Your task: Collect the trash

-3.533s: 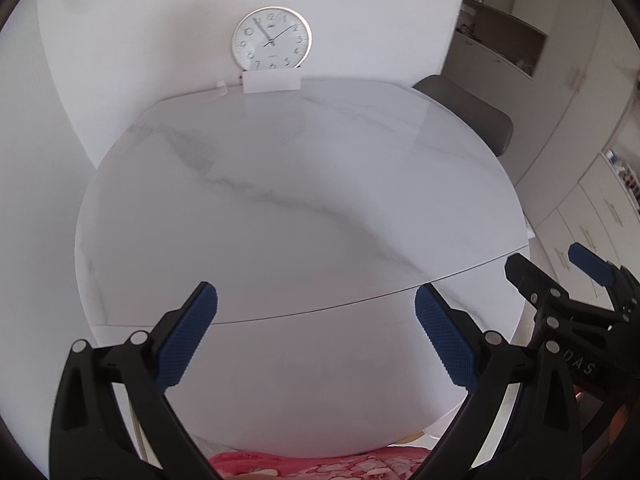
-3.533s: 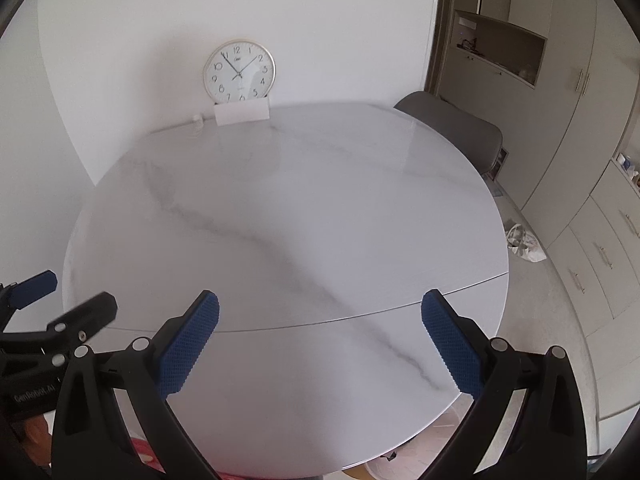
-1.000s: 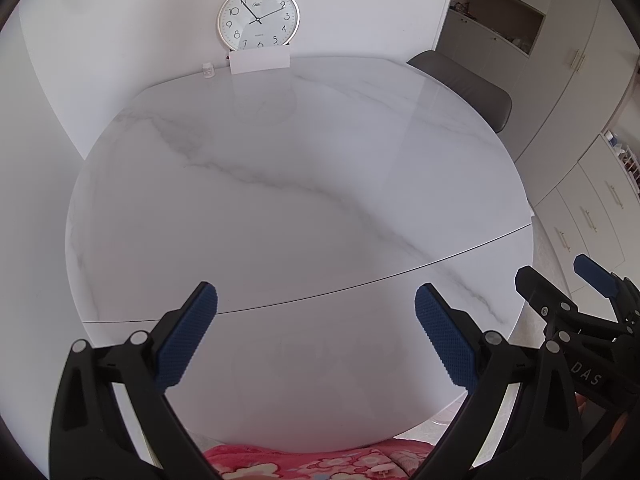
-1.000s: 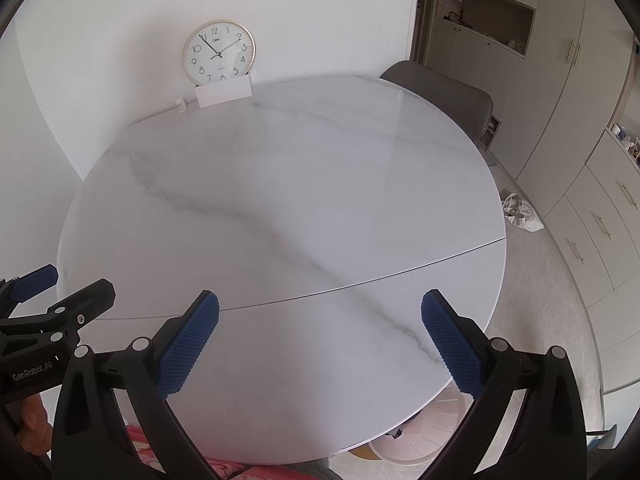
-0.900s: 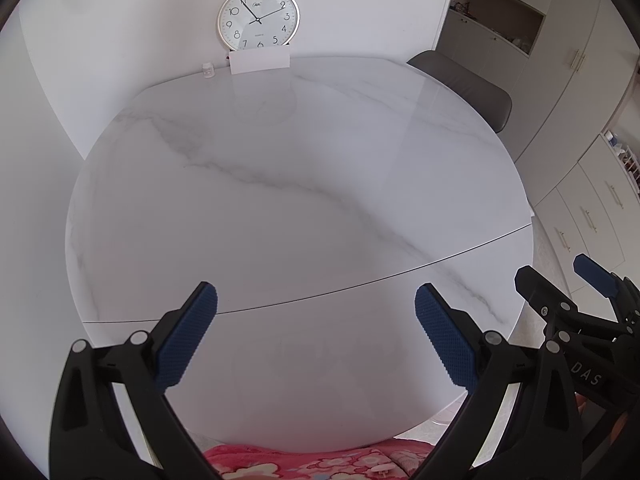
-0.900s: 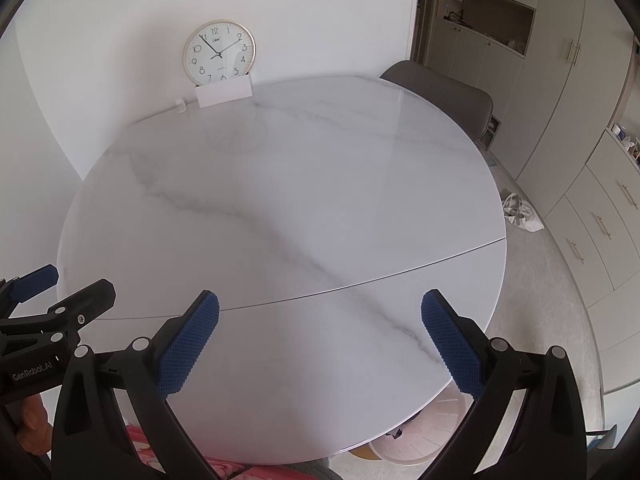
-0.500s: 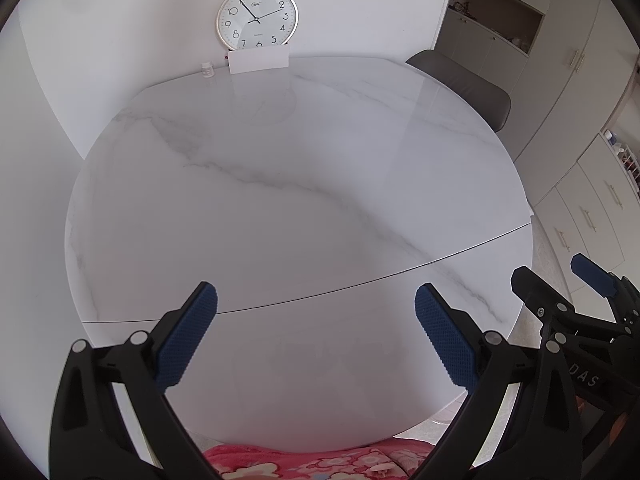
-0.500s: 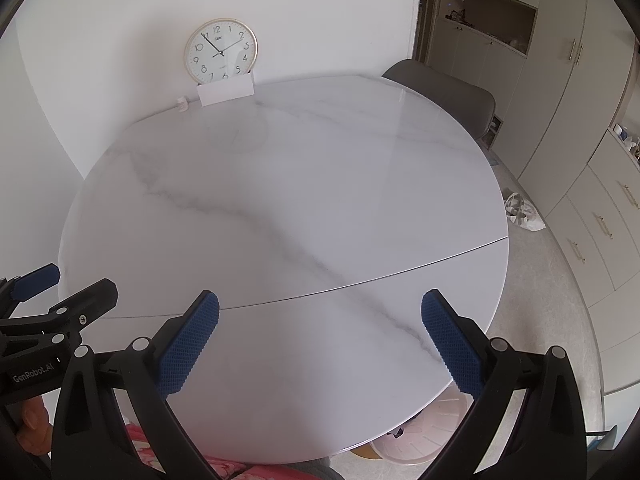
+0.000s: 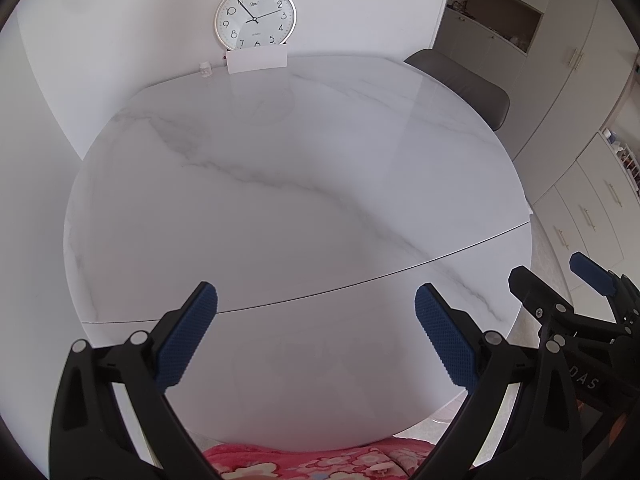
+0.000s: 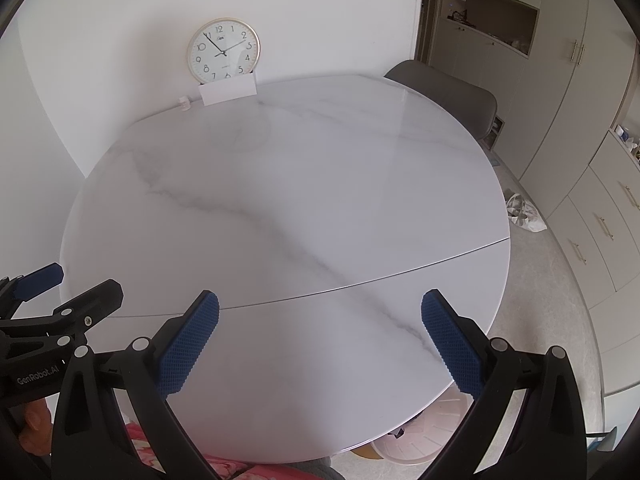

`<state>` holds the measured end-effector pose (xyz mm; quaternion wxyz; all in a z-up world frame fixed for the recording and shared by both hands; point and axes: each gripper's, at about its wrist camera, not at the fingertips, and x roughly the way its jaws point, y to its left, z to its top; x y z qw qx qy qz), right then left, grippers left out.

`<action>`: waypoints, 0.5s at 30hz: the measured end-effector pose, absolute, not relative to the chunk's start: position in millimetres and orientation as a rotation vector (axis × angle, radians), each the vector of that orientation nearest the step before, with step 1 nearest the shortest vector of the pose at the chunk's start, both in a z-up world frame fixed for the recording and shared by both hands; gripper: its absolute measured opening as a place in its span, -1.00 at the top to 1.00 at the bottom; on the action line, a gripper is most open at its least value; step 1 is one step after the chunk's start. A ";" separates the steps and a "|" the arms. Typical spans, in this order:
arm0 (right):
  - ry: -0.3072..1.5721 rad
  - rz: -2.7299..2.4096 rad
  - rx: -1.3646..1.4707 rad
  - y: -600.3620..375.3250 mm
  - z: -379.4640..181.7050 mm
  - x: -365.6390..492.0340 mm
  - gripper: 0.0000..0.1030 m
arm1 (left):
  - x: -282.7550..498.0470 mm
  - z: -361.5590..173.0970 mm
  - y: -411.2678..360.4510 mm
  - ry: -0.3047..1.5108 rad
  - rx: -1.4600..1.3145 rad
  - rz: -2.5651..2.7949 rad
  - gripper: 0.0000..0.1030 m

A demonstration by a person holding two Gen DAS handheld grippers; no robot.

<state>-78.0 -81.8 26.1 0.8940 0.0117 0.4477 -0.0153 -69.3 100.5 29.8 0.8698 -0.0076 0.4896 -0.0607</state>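
Clock [image 9: 255, 17] foot hidden behind white card [image 9: 256, 61]; left tool [image 9: 316, 334], right tool [image 10: 320, 340] both spread apart, holding nothing.

Right gripper [image 10: 320, 336] agape above marble table [image 10: 280, 200].

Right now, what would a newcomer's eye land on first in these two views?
The big round marble table fills both views. The wall clock stands at its far edge behind a white card. Both grippers, left gripper and right gripper, hang open over the near edge.
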 end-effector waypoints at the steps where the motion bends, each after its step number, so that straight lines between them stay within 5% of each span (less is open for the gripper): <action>1: 0.929 -0.032 0.025 -81.5 26.1 -77.9 -0.95 | -69.6 29.7 100.3 1.024 -0.016 -0.128 -0.84; 15: 0.930 -0.027 0.027 -80.4 27.2 -79.5 -0.95 | -69.7 29.3 100.3 1.026 -0.016 -0.130 -0.84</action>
